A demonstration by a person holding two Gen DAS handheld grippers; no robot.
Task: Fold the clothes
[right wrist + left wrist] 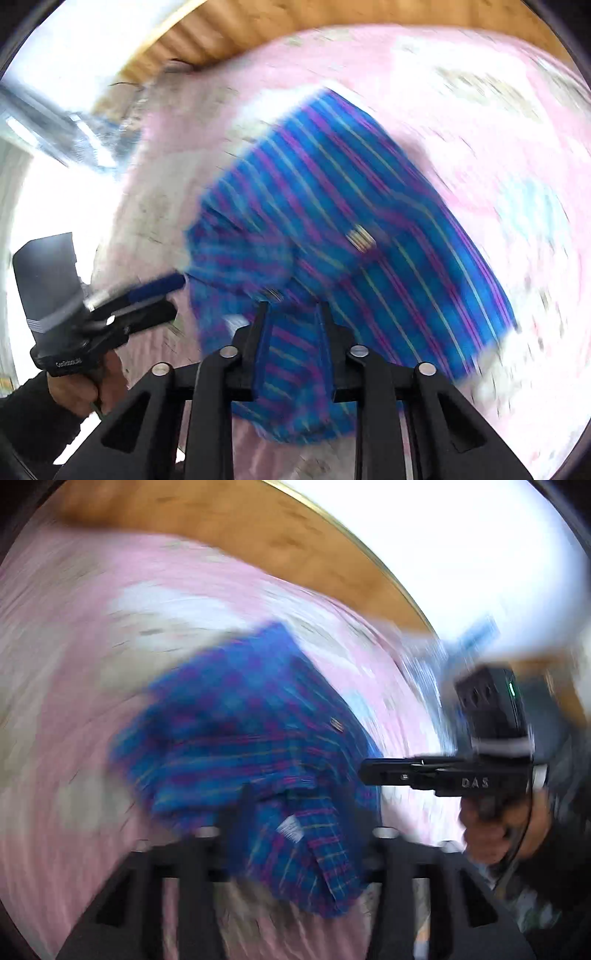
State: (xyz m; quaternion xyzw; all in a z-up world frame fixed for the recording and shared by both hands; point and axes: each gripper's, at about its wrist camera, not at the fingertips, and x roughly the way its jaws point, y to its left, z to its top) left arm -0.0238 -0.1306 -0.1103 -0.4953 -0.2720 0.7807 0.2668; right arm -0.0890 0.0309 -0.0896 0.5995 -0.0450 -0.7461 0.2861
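Both views are heavily smeared by motion blur, so fine detail is lost. A blue plaid shirt (258,746) with purple and pale yellow lines hangs and drapes over a pink patterned bedspread (66,657), filling the middle of each view. A wooden bed frame (229,520) edges the bedspread towards 12 o'clock in the left wrist view.

In the left wrist view, the left tool (291,808) sits at 6 o'clock with shirt cloth bunched between its two fingers; it is clenched on the shirt. At 3 o'clock the right tool (373,771) points in sideways towards the shirt's edge, held by a hand (495,830) in a dark sleeve.

In the right wrist view, the right tool (291,317) at 6 o'clock has a fold of the shirt (351,229) running between its fingers, which grip it. At 8 o'clock the left tool (173,295) reaches the shirt's left edge, its holder's hand (88,387) below it.
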